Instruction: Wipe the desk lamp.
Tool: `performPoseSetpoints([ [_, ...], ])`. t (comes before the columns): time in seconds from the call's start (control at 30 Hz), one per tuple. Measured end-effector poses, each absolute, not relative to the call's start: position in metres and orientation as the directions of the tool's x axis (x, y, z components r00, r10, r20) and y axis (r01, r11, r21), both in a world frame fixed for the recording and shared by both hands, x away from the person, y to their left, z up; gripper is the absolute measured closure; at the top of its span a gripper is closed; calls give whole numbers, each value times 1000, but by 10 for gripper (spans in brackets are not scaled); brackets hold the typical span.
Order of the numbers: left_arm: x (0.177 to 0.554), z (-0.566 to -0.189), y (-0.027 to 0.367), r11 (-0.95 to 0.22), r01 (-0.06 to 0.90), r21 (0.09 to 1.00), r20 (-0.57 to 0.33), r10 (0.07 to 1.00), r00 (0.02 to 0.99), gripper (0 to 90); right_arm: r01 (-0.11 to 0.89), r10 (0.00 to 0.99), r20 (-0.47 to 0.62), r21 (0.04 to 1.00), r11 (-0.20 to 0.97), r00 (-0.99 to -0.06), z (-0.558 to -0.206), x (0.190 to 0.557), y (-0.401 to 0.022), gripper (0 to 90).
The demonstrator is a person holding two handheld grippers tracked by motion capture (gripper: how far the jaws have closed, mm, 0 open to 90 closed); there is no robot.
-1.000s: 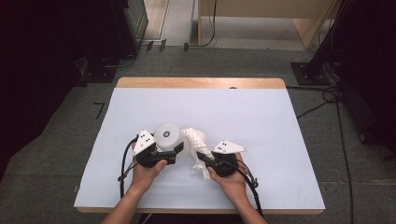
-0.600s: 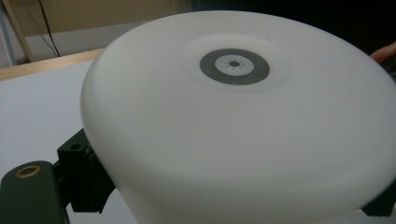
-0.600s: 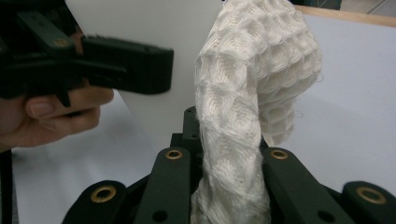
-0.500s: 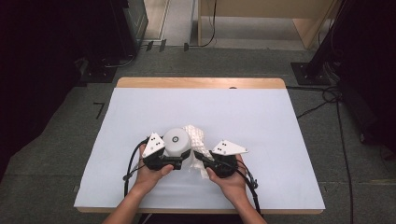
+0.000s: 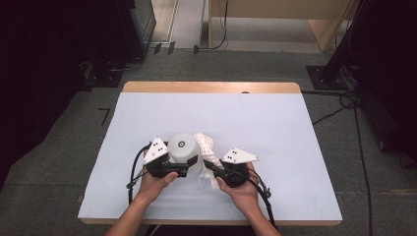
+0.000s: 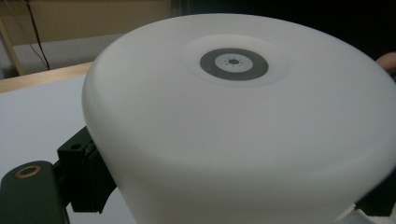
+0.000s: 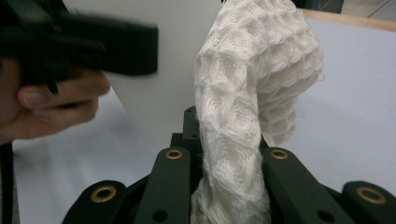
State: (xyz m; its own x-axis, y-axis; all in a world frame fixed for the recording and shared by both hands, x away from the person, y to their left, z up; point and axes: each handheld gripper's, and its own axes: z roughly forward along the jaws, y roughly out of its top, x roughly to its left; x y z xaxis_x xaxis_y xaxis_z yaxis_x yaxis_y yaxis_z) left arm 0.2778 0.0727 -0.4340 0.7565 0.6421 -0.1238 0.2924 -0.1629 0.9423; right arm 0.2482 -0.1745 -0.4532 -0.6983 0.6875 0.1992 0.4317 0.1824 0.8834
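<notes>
The left hand-held gripper is clamped on a white plastic container, which it holds upside down just left of centre in the lower half of the high view. In the left gripper view the container's base, marked by a grey ring, faces up and toward the camera, with black jaw parts visible at both sides of the wall. Turning the vessel this way presents its outer wall to the other hand, probably for wiping.

The right hand-held gripper is closed on a white waffle-weave cloth. In the right gripper view the cloth rises bunched between the jaws and folds over at the top, beside the container's wall. In the high view the cloth lies against the container's right side; whether it presses firmly cannot be told.

Both items are held low over the white surface, near its lower edge, close to the person's body, which likely gives steadier control.
</notes>
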Motion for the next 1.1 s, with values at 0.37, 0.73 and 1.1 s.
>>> performPoseSetpoints([
  [0.37, 274, -443, 58, -262, 277, 924, -66, 605, 794, 87, 376, 683, 184, 916, 143, -707, -436, 244, -181, 790],
  [0.73, 277, -434, 69, -214, 276, 937, -93, 608, 789, 88, 427, 682, 191, 883, 195, -706, -457, 249, -176, 790],
  [1.1, 272, -443, 51, -326, 251, 912, -22, 570, 821, 88, 360, 689, 160, 920, 156, -707, -435, 245, -186, 791],
])
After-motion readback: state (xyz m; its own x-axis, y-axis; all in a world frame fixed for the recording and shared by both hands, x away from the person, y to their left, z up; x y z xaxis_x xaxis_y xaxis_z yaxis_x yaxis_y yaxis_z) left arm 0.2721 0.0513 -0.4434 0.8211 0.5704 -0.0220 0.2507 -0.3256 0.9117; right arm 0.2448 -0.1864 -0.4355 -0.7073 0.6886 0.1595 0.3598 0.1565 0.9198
